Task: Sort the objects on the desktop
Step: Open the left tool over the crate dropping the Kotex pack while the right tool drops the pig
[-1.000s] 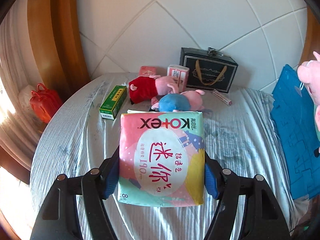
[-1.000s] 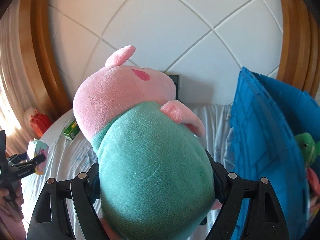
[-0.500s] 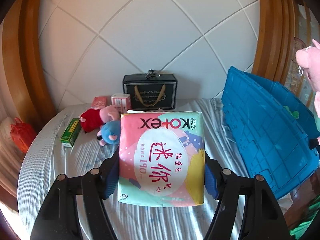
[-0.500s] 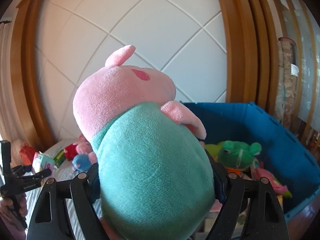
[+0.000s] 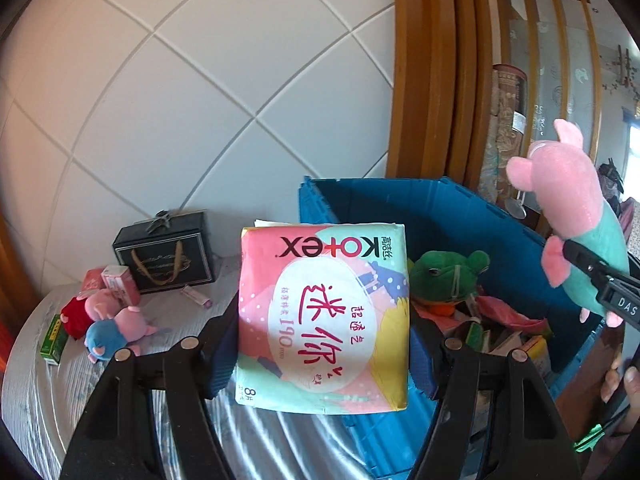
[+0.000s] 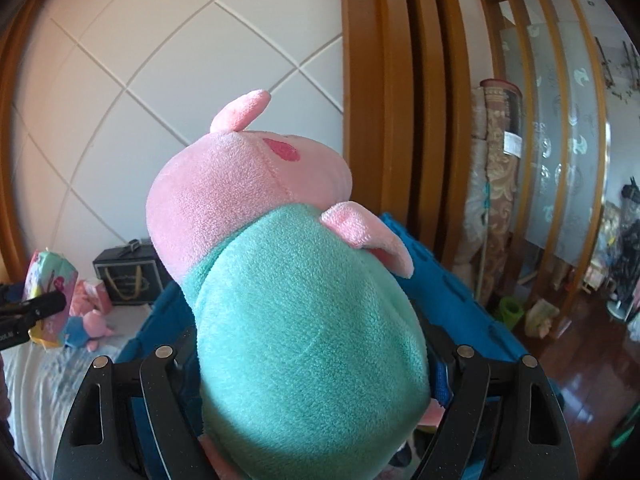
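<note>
Pink and mint, the pack [image 5: 323, 320] fills the middle of the left wrist view, clamped from both sides by the jaws of the left gripper [image 5: 323, 354]. It hangs in the air above the near corner of the blue crate [image 5: 440, 216], which opens toward 2 o'clock. Inside the crate lie a green frog [image 5: 448, 276] and some small boxes. At 3 o'clock the pig [image 5: 576, 216] is seen, held by the right gripper [image 5: 592, 272]. At 9 o'clock, on the striped cloth [image 5: 40, 392], two small pigs [image 5: 108, 324], a green box [image 5: 52, 338] and a black gift bag [image 5: 166, 254] wait for sorting.

From the right wrist view, the pig [image 6: 296, 288] with its mint body covers almost all. The jaws of the right gripper [image 6: 312, 364] are pressed into its soft belly from both sides. Behind it, the crate [image 6: 432, 280] rim shows at 3 o'clock, so the pig seems to be above the crate. At 9 o'clock the left gripper [image 6: 24, 316] with the pack [image 6: 50, 280] is visible.

The step in hand looks like carrying both things to the crate. Next, each gripper should probably come over the open crate, go down a little and open the jaws. The pack needs more way to the right than the pig.
</note>
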{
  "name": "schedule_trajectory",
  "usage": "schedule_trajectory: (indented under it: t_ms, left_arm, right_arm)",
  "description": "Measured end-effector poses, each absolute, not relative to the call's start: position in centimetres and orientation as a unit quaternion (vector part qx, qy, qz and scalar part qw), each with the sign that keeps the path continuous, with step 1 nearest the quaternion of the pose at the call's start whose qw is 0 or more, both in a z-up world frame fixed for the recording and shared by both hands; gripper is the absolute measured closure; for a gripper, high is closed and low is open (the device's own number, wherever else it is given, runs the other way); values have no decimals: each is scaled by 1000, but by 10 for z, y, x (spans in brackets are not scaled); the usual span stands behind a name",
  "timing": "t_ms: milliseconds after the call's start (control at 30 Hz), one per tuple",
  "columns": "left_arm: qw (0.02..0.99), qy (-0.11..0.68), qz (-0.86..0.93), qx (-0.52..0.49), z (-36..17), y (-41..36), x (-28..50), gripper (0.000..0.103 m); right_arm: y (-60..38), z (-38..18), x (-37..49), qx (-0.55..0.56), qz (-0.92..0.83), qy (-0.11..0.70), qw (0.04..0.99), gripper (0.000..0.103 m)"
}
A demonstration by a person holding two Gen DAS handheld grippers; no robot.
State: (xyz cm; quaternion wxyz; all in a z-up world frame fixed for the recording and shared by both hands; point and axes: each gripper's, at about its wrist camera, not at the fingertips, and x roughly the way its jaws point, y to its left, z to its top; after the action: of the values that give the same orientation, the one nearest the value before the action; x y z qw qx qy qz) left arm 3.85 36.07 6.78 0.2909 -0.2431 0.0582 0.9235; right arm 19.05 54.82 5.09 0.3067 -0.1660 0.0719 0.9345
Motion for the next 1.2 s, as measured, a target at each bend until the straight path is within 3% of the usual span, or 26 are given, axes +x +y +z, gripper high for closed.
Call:
schedule_trajectory:
  t_ms: [433,1000,1200]
  left_arm:
    - [343,130,885,-285,53,484,62,34]
    - [316,145,891,-292,33,504,57,32]
    - [318,155,889,-289,32,505,59,32]
  right_arm:
    - [628,14,213,-190,915,83,347,20]
    - [645,5,208,-203,907,102,354,19]
    - [647,3,198,-231,900,102,356,11]
